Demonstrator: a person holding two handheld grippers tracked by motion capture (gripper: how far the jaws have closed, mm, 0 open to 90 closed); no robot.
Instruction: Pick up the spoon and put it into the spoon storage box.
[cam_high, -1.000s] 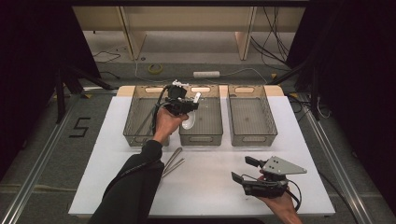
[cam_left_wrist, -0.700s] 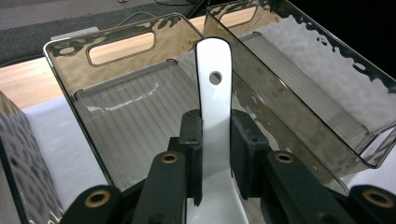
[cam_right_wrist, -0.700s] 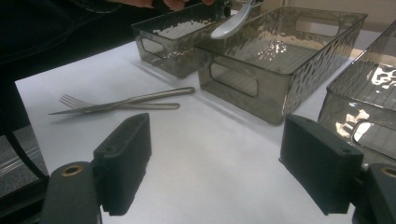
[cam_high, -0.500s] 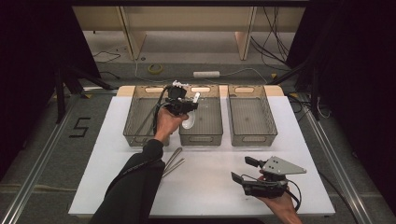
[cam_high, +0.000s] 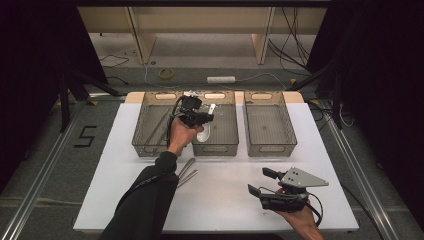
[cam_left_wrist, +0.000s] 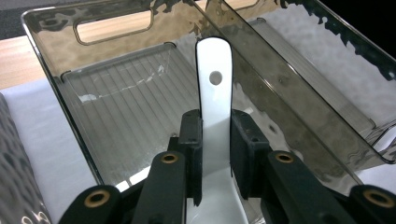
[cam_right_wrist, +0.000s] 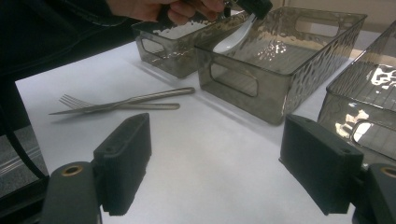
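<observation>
My left gripper (cam_high: 206, 119) hangs over the middle smoky plastic bin (cam_high: 216, 149) and is shut on a white plastic spoon (cam_high: 203, 134). In the left gripper view the spoon's handle (cam_left_wrist: 215, 93) sticks up between the two jaws, its hole end pointing into the bin (cam_left_wrist: 126, 112). Low at the table's front right, my right gripper (cam_high: 258, 181) stands open with nothing between its jaws, and it faces the bins (cam_right_wrist: 261, 88). A metal fork (cam_right_wrist: 74, 101) and a metal knife (cam_right_wrist: 135, 99) lie together on the white table, ahead of the right gripper (cam_right_wrist: 224, 163).
Three smoky bins stand in a row at the back: a left bin (cam_high: 150, 147), the middle one, and a right bin (cam_high: 270, 148). The fork and knife (cam_high: 186, 170) lie just in front of the left bin. The person's left sleeve (cam_high: 145, 200) crosses the table's front left.
</observation>
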